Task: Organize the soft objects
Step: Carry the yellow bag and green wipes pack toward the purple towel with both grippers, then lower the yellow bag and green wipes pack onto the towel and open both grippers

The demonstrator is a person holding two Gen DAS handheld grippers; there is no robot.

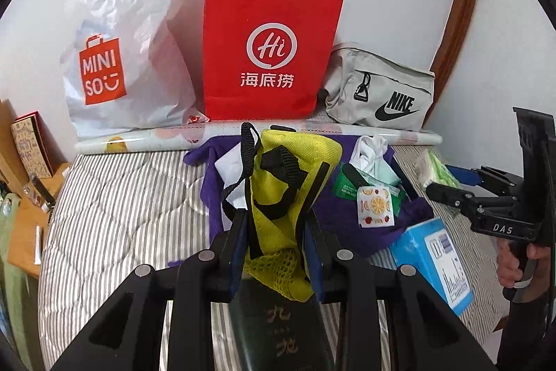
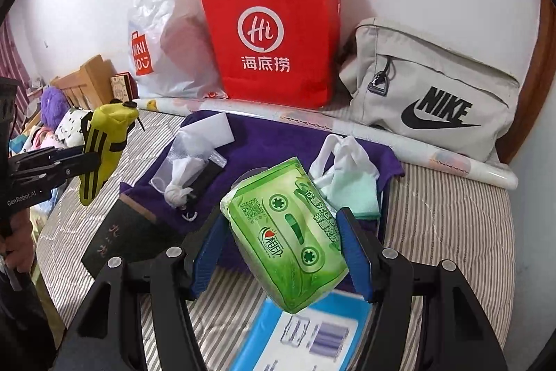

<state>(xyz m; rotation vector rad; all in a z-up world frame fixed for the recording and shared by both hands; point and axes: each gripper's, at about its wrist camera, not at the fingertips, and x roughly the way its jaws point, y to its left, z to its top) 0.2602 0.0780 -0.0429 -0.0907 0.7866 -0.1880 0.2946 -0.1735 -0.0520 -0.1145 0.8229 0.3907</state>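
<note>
The left gripper point(image 1: 274, 232) pinches the yellow strap pouch point(image 1: 288, 183) aloft at six o'clock; the right gripper point(image 2: 281, 249) clamps the green tissue pack point(image 2: 288, 242) above the purple cloth point(image 2: 278, 141). Keep both grips firm and carry them toward the red paper bag point(image 2: 274, 33) at twelve o'clock without snagging straps.

The blue box point(image 2: 299, 332) runs off the bottom edge, its small print unreadable.
</note>
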